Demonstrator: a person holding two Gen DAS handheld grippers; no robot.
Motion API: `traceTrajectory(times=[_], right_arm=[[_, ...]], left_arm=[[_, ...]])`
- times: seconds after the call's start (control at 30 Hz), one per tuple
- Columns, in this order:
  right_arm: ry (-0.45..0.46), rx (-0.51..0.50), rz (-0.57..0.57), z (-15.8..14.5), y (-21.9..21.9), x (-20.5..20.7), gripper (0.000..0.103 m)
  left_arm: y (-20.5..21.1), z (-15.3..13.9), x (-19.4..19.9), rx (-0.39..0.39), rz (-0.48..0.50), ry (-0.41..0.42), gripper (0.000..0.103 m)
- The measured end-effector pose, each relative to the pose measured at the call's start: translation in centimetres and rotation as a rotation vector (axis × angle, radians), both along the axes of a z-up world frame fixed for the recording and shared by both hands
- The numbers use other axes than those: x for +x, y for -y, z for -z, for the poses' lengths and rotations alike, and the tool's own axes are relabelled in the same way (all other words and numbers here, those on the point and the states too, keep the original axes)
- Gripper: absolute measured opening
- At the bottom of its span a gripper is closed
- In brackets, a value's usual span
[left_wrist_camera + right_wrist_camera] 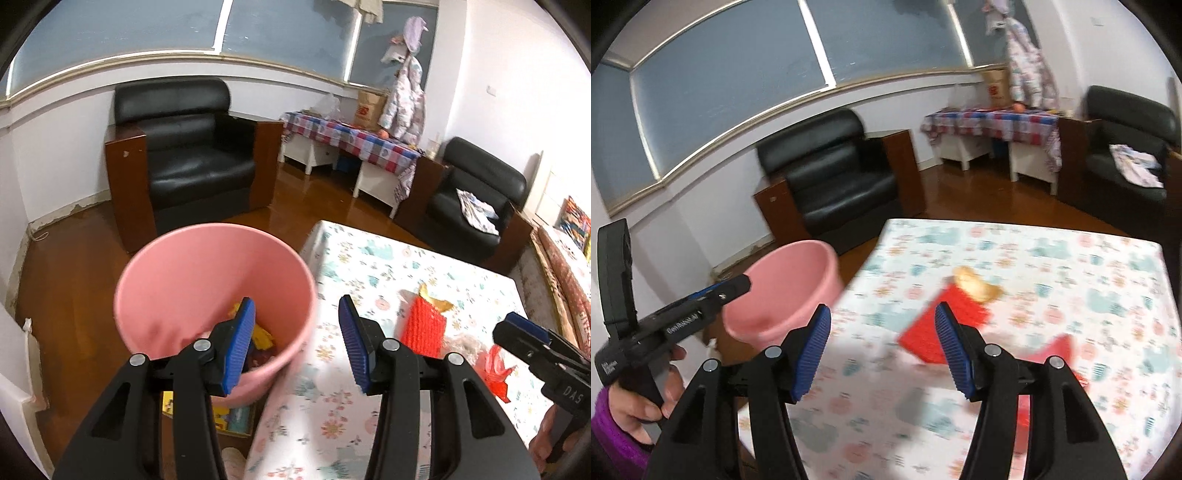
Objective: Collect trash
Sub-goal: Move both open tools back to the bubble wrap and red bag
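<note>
Both your grippers, left gripper (297, 343) and right gripper (882, 350), stand partly open with nothing between the pads. Pink bin (214, 291) sits off the table's (461, 266) left edge with scraps already in it; the red ribbed wrapper (423, 326) lies mid-table, a gold scrap (436, 301) touching its far end, and a red film scrap (493, 371) sits toward the near right edge. Wrapper looks light, thin and crushable, probably slick, so pinch a raised edge or corner.
</note>
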State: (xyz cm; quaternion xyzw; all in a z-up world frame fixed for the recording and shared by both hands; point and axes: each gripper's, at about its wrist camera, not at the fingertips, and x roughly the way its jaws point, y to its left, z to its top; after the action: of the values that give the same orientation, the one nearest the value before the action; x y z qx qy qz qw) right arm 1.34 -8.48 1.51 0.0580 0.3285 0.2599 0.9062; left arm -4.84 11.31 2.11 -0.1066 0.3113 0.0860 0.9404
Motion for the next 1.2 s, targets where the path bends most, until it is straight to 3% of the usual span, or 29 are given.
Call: traceTrajectory(times=[0.4,0.57,0.93,1.2], right_arm=[[-0.064,-0.014,0.168,3.3,9.1,-0.2,0.058],[-0.113,-0.018,0.234,4.9,12.1,-0.3,0.058],[-0.166,-0.005,0.271,6.6,13.6,-0.3,0.058],[-0.139,-0.009,0.208,6.8,13.1,-1.2,0.058]], left_arm=[[5.3,2.0,2.2,0.033,0.163,-0.052,0.047],[7.3,2.5,2.7,-0.016,0.27,-0.052,0.047],[11.7,3.8,2.9,-0.002,0.436,-0.073,0.047],[13.9,4.9,3.1,0.019,0.52,-0.091,0.048]])
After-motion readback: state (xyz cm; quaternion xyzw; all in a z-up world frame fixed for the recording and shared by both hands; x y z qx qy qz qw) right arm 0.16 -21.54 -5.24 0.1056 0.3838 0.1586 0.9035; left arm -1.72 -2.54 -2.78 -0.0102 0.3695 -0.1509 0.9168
